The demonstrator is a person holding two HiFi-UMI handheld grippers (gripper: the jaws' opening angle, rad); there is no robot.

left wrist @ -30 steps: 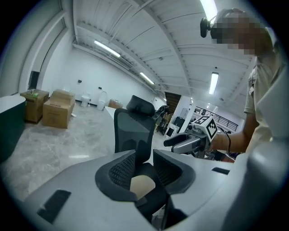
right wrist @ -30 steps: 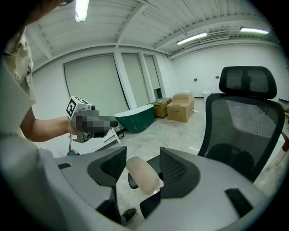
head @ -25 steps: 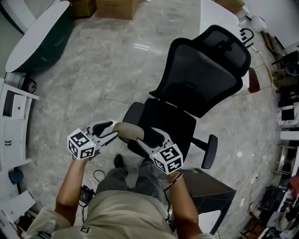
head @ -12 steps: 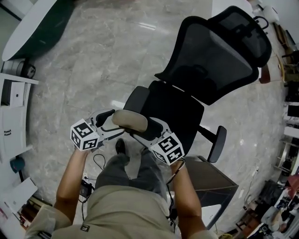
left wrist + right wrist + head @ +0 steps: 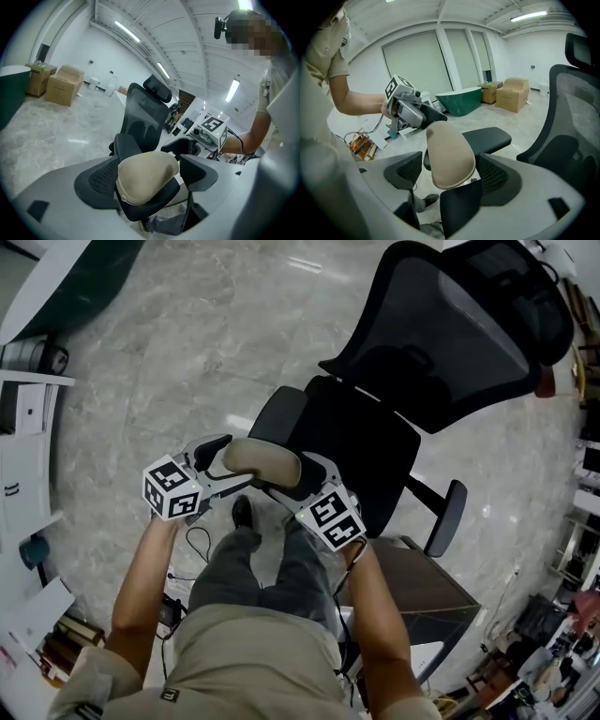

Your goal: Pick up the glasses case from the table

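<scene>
The beige glasses case (image 5: 262, 461) hangs in the air over the person's knees, in front of a black office chair (image 5: 375, 442). Its left end lies between the jaws of my left gripper (image 5: 225, 465), its right end between those of my right gripper (image 5: 295, 480). Both pairs of jaws are opening. In the left gripper view the case (image 5: 147, 176) leans on the left pad and stands off the right one. In the right gripper view the case (image 5: 450, 157) shows a gap of floor beside the left pad. It seems to rest on dark lower jaw parts.
The chair's armrest (image 5: 279, 414) is just beyond the case. The marble floor (image 5: 169, 362) lies all round. White shelving (image 5: 23, 427) stands at the left, a dark box (image 5: 417, 587) at the right, and cardboard boxes (image 5: 58, 84) are far off.
Both grippers have sunk a little with the case between them, closer to the person's legs. Their jaws stand wider around the case than before.
</scene>
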